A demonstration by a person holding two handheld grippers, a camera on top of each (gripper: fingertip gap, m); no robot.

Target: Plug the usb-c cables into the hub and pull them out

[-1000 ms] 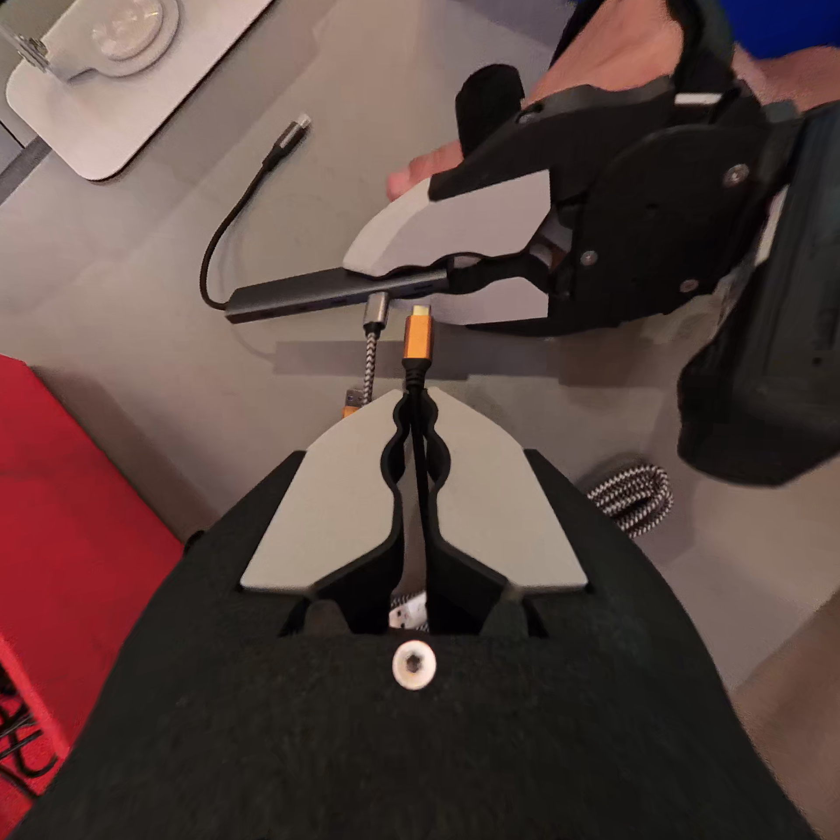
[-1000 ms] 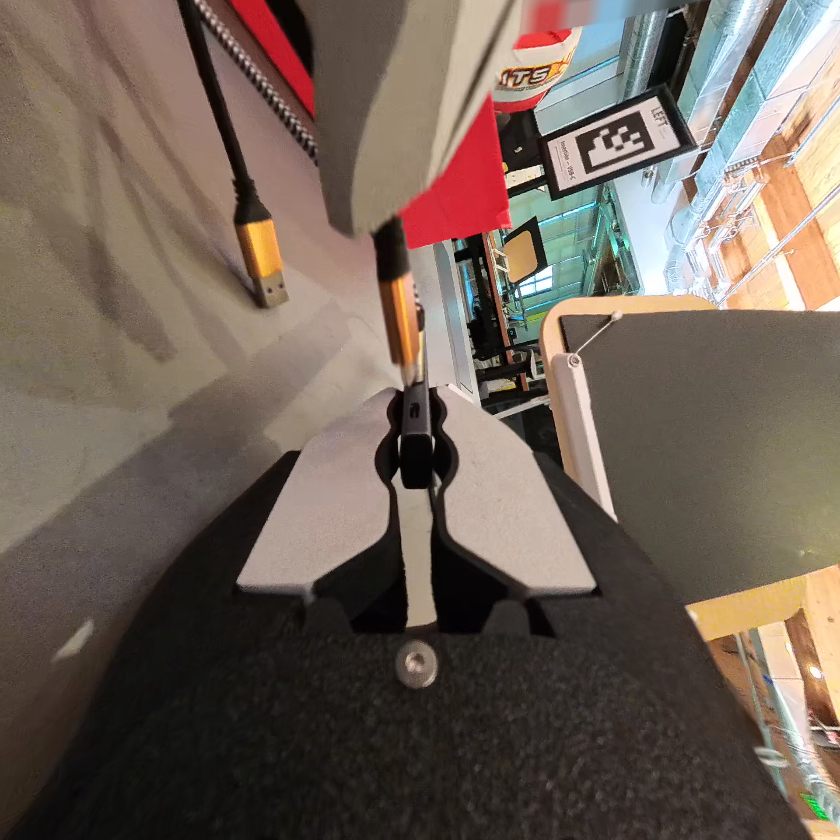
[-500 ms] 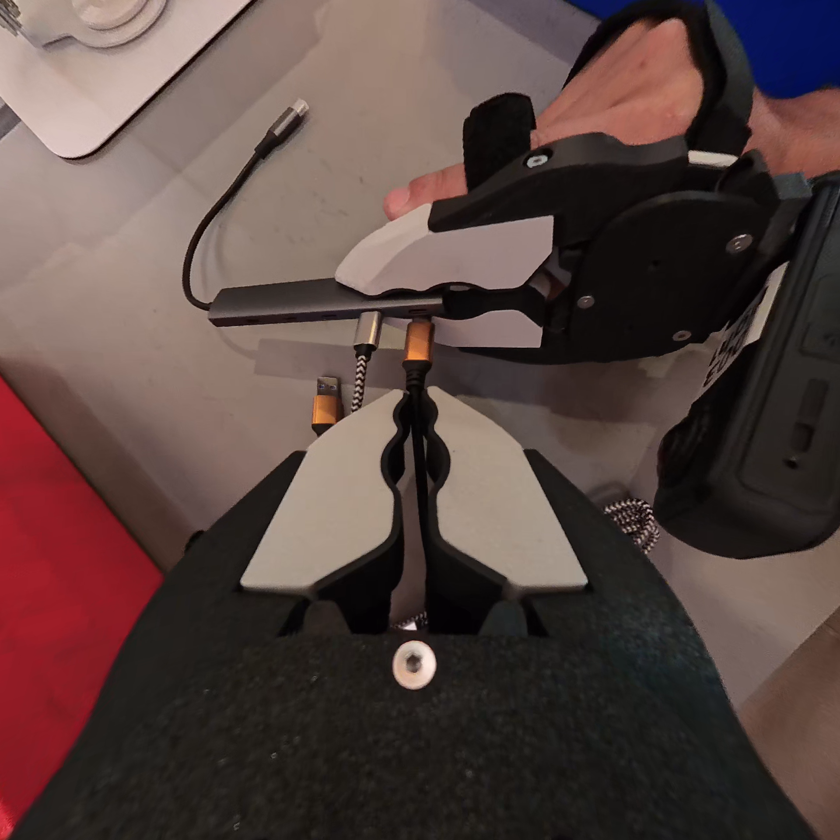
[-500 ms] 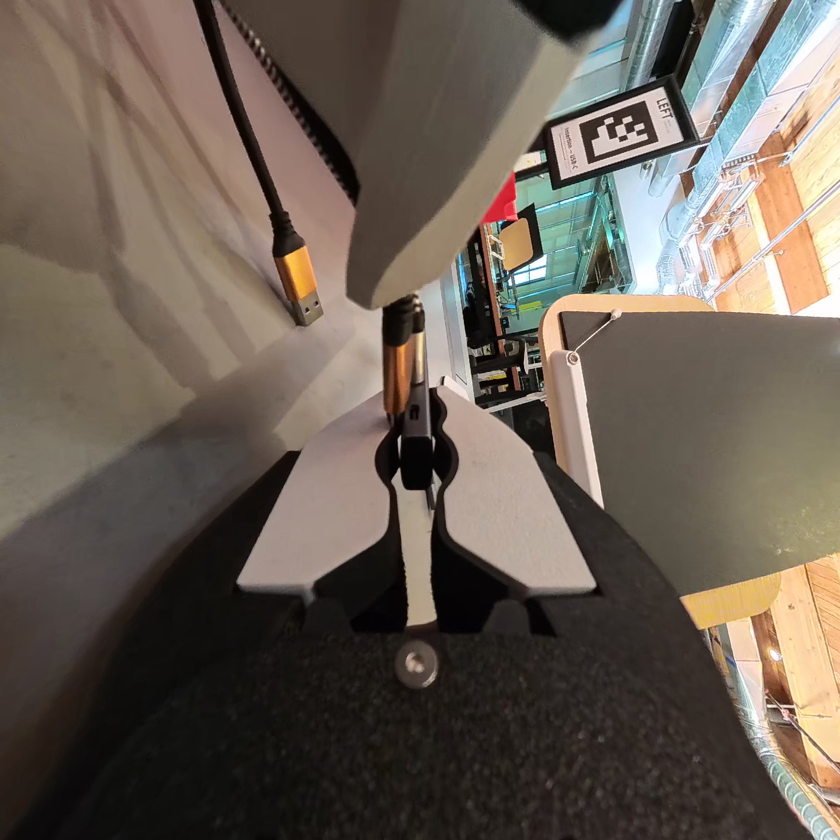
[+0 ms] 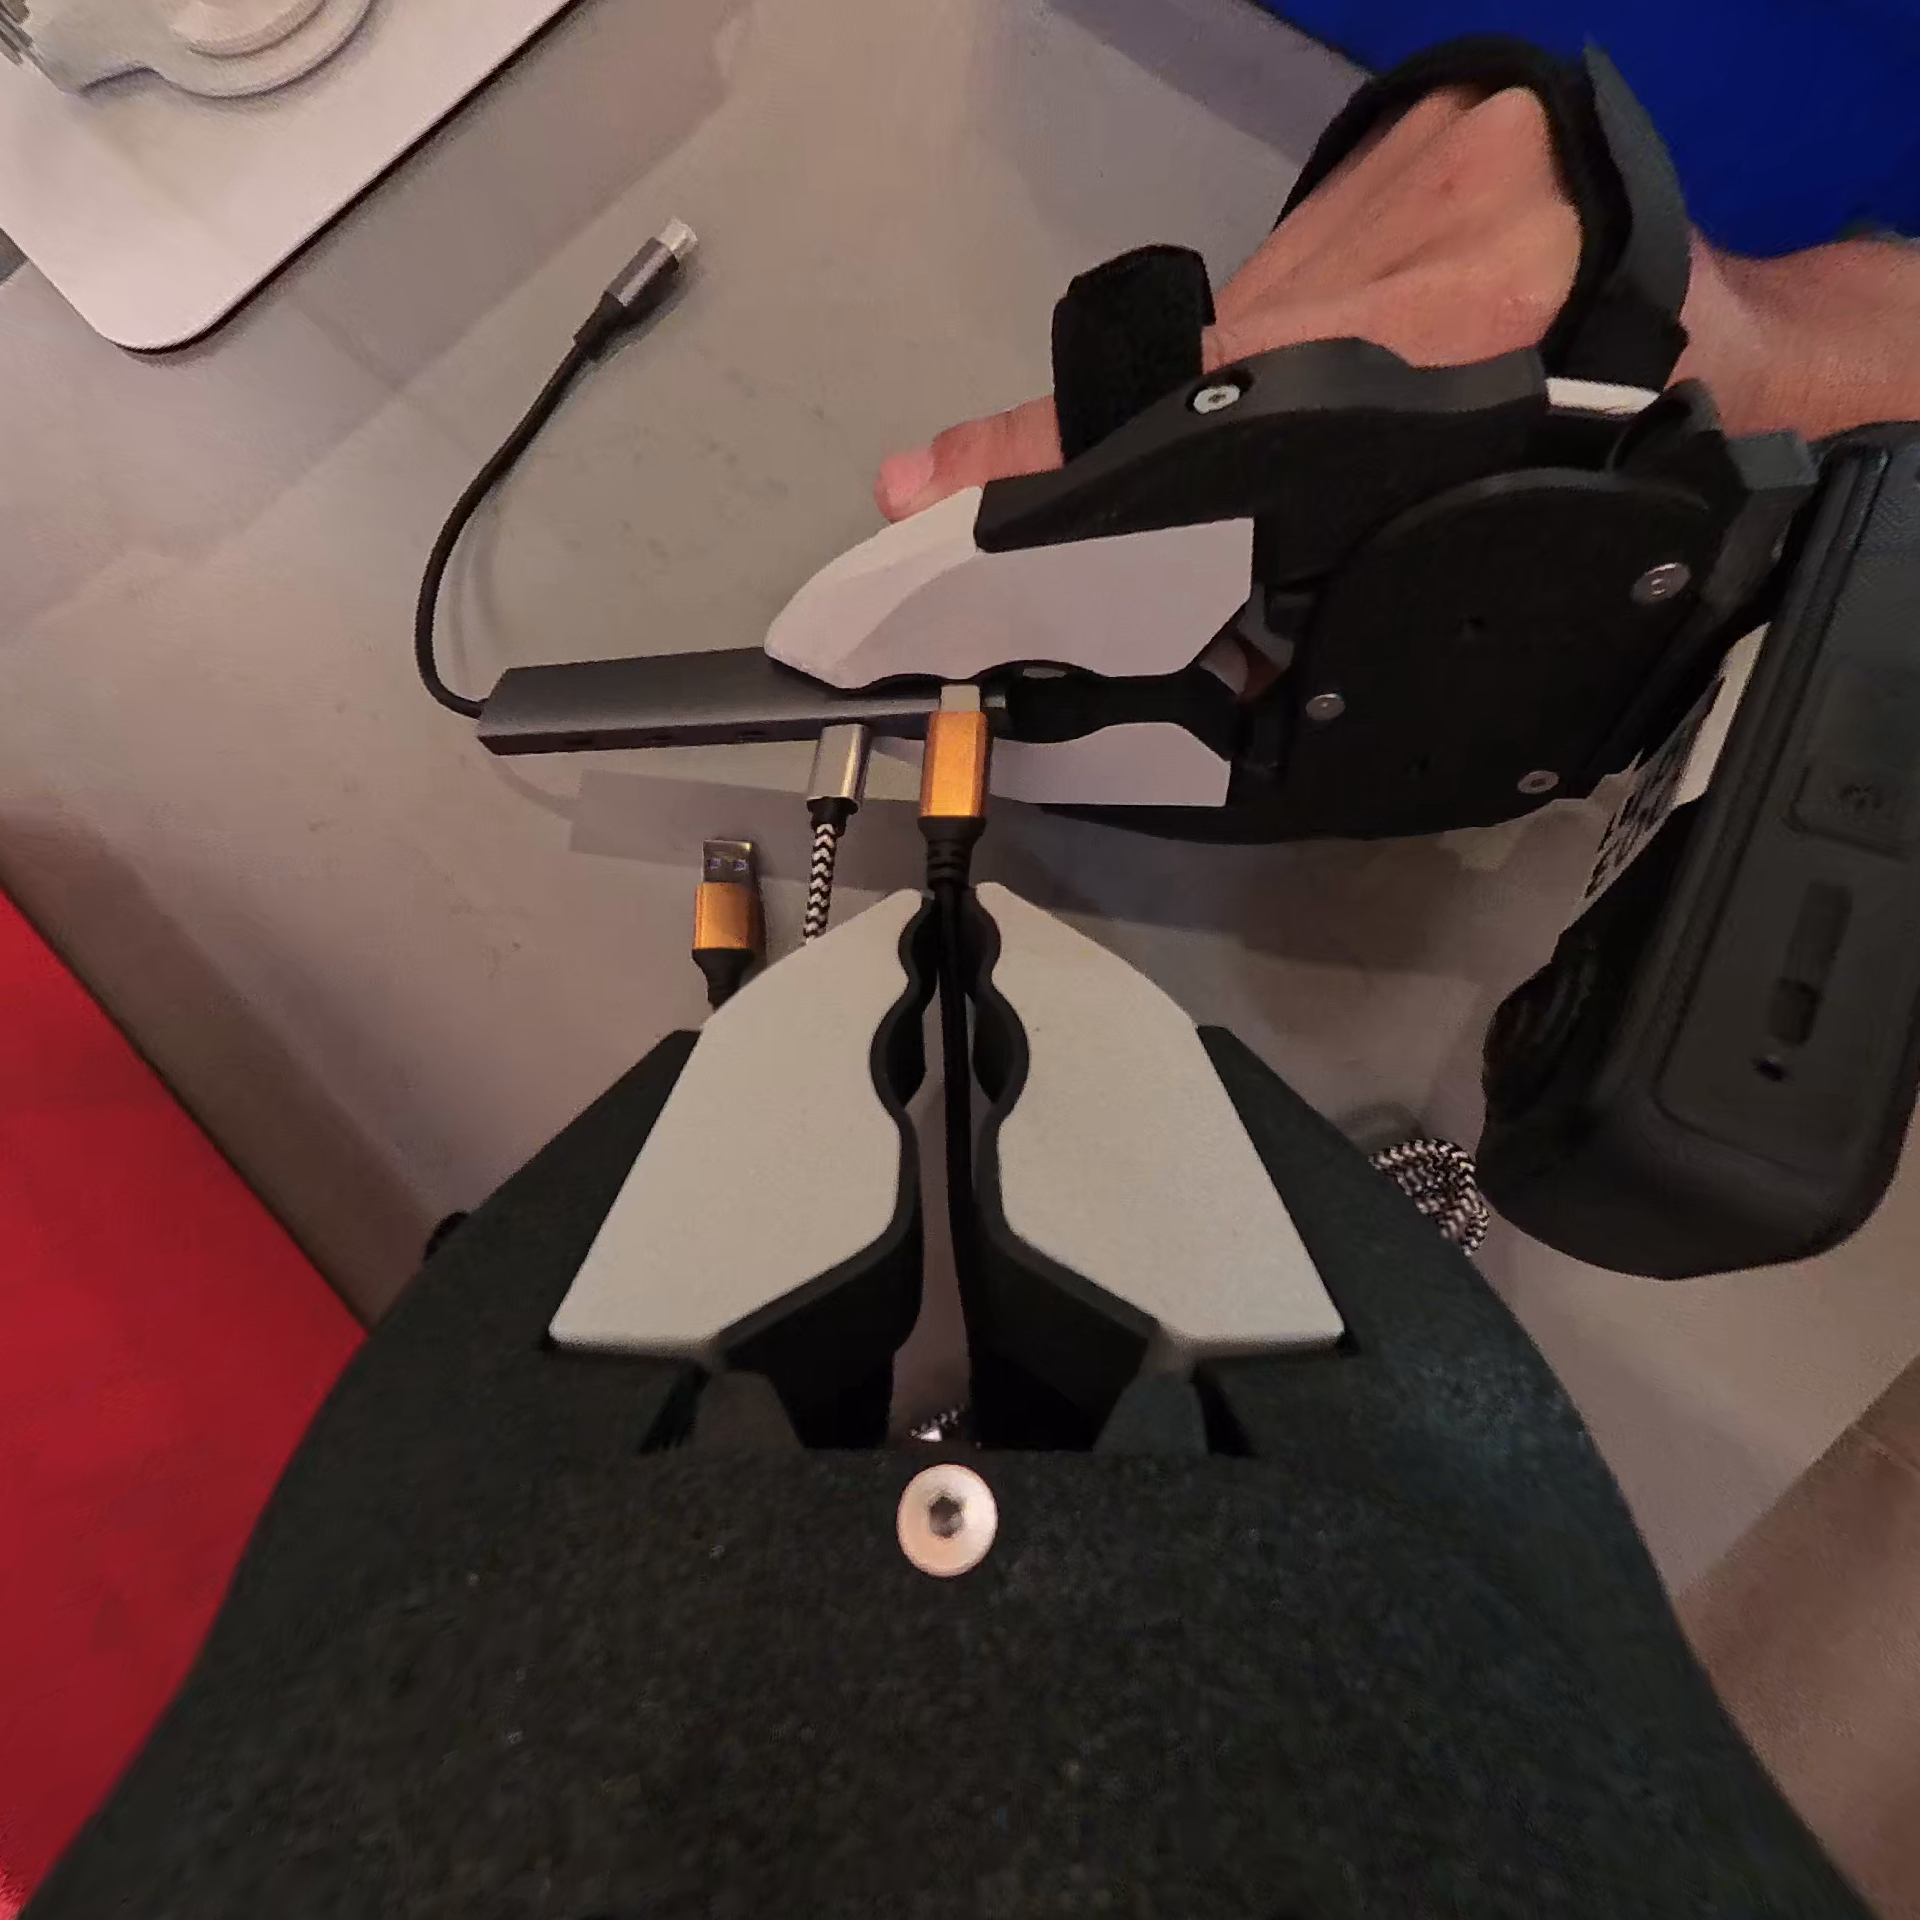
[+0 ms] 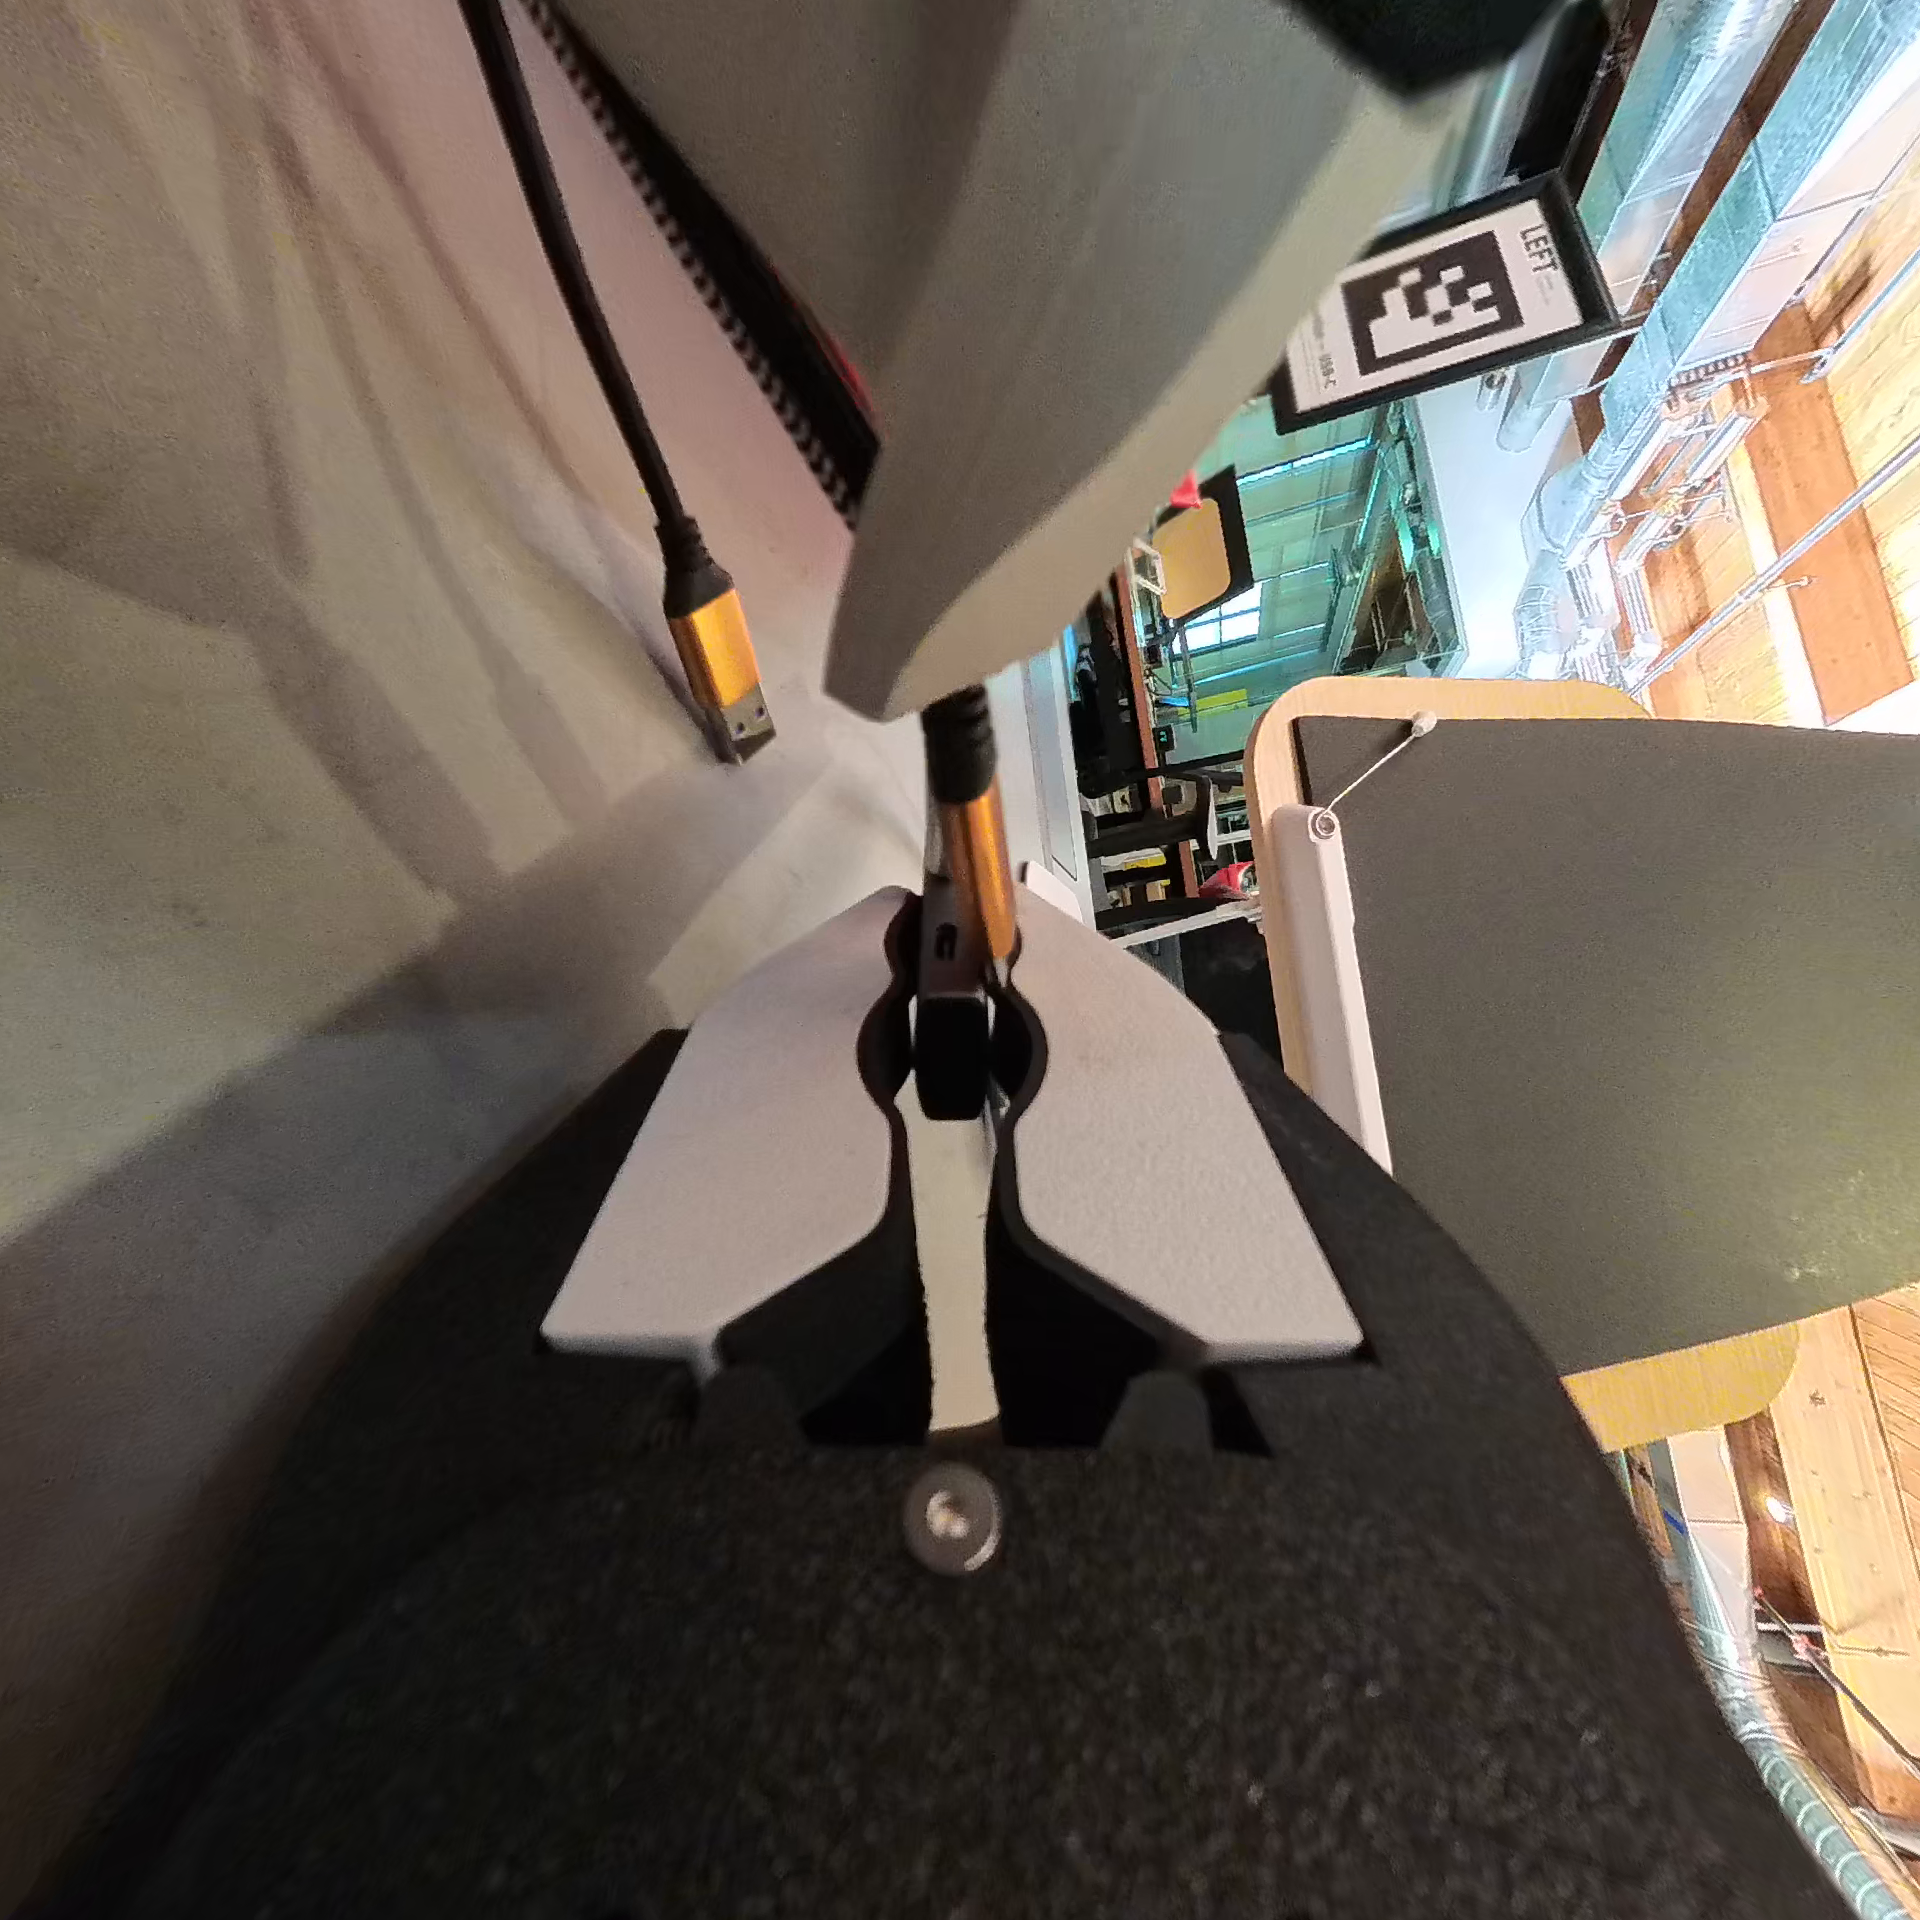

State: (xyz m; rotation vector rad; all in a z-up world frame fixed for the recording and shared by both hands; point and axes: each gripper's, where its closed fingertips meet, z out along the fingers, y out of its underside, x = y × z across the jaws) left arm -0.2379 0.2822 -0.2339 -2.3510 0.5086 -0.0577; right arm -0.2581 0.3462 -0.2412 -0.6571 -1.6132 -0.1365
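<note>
While our left gripper pinches the orange-plug cable mid-frame and our right gripper clamps the hub, we should push straight, keeping the plug square.

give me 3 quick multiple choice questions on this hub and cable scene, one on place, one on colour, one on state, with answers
1. Where does the loose orange-sleeved USB-A plug lie?
A. on the grey table, left of the braided cable
B. inside the hub
C. on the red box

2. What colour is the sleeve of the plug on the black cable that the left gripper holds?
A. blue
B. orange
C. green

3. How do the right gripper's jaws stand?
A. wide open over the table
B. closed on nothing
C. closed on the end of the slim dark grey hub

Answers:
1 A: it rests on the grey table, beside the black-and-white braided cable.
2 B: the orange-sleeved USB-C plug meets the hub's edge.
3 C: the hub's end sits between the jaws in both views.
</note>
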